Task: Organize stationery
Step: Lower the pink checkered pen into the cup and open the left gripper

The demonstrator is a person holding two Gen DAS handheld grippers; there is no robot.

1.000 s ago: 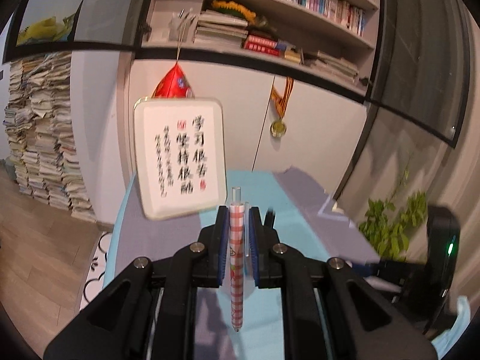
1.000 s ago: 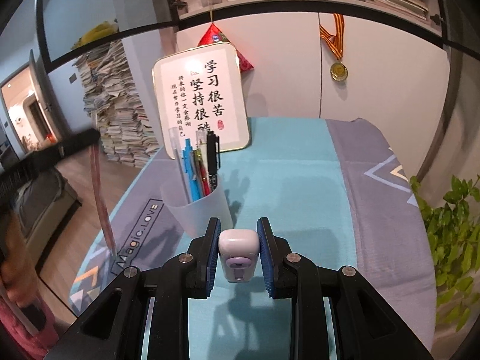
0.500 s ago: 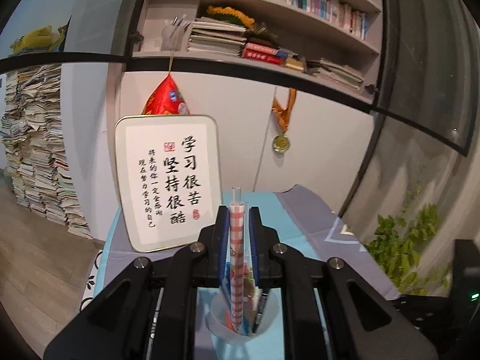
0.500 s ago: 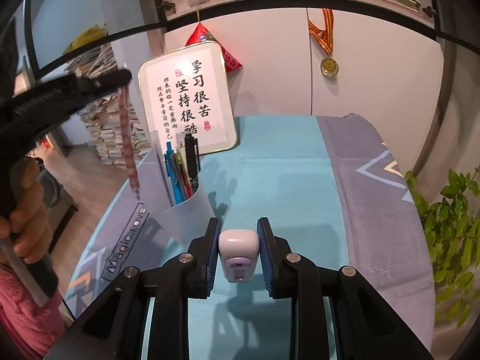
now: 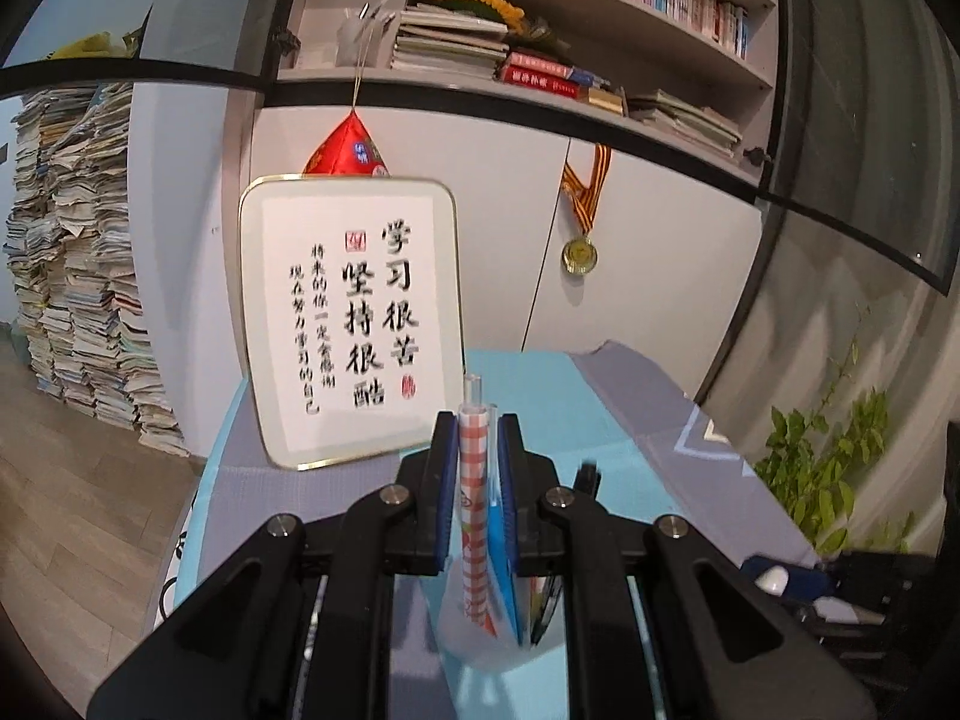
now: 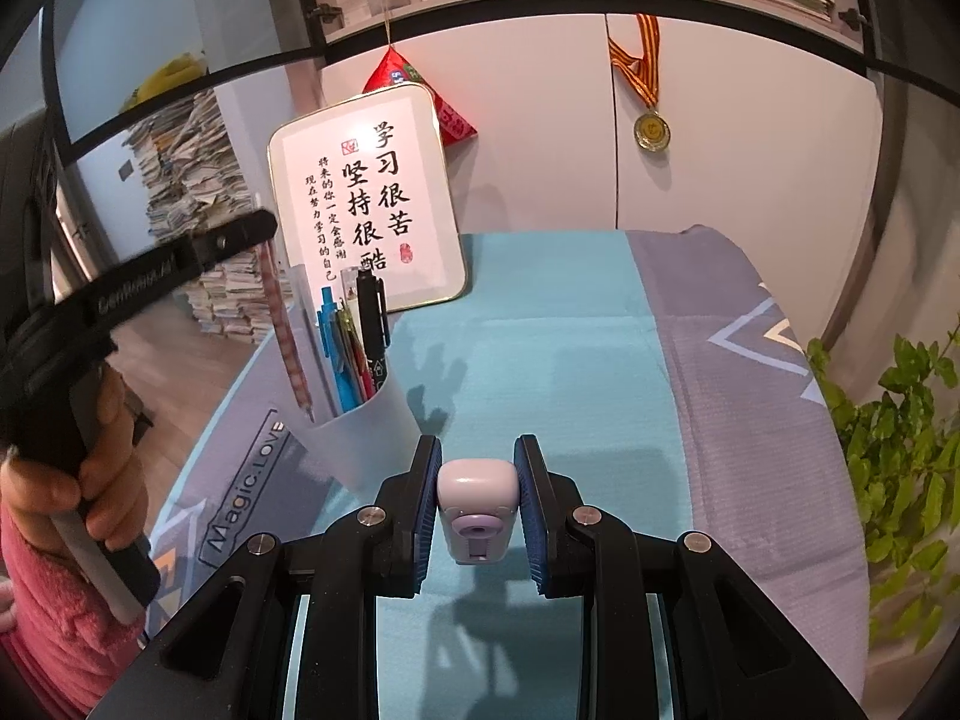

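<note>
The left claw (image 5: 476,468) grips a slim red-checked pen (image 5: 472,516) upright, its tip inside the rim of a smooth, pale, tapered cup (image 6: 354,426) on the worktop (image 6: 540,348)'s ribbed teal cloth. The cup holds blue and black pens (image 6: 360,342). The right claw (image 6: 477,480) clamps a rounded white-and-lilac correction tape (image 6: 477,501).

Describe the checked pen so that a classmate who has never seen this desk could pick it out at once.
Find the framed calligraphy board at the back of the blue table mat; in front of it stands a white pen cup. The left gripper holds the checked pen nearly upright, tip at the cup's rim. It alone has a red-and-white checked barrel; the blue pens and black pen sit in the cup.
</note>
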